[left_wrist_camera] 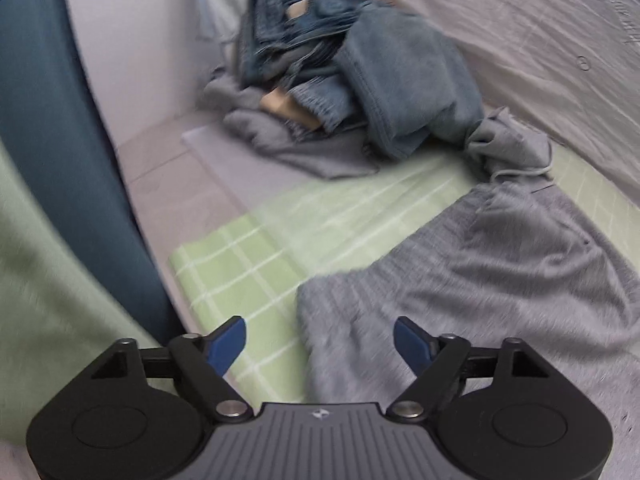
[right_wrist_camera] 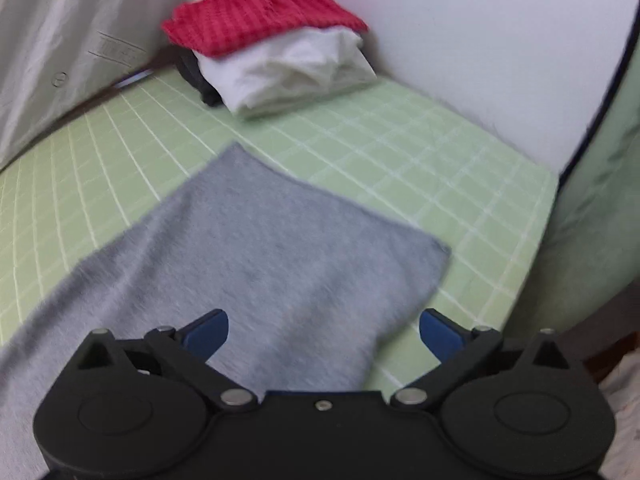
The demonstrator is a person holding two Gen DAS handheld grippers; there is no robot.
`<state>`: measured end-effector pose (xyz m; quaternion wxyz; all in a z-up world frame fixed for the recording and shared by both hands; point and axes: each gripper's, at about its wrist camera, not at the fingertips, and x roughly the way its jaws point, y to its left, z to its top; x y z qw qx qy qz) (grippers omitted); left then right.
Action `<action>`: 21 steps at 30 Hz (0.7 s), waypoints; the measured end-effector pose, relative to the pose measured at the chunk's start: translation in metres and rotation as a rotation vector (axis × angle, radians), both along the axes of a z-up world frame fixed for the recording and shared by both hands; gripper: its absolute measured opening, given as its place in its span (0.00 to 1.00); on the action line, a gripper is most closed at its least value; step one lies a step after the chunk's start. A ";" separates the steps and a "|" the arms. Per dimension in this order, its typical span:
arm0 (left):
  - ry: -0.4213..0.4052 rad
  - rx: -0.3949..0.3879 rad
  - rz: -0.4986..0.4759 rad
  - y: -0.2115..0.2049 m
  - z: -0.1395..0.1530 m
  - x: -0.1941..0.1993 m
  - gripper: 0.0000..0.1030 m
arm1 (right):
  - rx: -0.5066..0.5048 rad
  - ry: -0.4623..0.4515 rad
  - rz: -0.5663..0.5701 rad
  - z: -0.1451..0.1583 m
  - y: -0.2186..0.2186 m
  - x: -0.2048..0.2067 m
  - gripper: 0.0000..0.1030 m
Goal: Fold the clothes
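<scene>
Two views share one surface, a pale green mat with a white grid (right_wrist_camera: 360,152), and on it the flat grey knit garment (right_wrist_camera: 256,248) that lies ahead of both sets of fingers. Only the left wrist view shows its gathered end with a drawstring (left_wrist_camera: 516,148), far beyond the fingers, and further off a loose heap of blue and grey clothes (left_wrist_camera: 344,80). Only the right wrist view shows a neat stack far ahead: a red ribbed knit (right_wrist_camera: 256,20) on folded white cloth (right_wrist_camera: 288,76).

The left gripper (left_wrist_camera: 320,344) has its blue fingers spread wide, pinching nothing; the grey garment's edge lies under the gap. The right gripper (right_wrist_camera: 324,338) is likewise spread wide and empty above the garment's corner.
</scene>
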<state>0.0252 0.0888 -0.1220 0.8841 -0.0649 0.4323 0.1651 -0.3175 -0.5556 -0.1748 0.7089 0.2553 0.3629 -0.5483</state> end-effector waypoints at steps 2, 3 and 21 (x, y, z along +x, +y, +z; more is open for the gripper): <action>-0.019 -0.014 -0.021 -0.004 0.003 0.011 0.83 | -0.009 -0.044 0.008 0.005 0.001 0.010 1.00; -0.021 -0.024 -0.036 -0.007 0.003 0.018 0.83 | -0.012 -0.061 0.017 0.007 0.001 0.016 1.00; 0.139 -0.015 -0.221 -0.047 -0.058 0.161 0.88 | 0.085 -0.116 0.649 0.002 0.087 0.367 1.00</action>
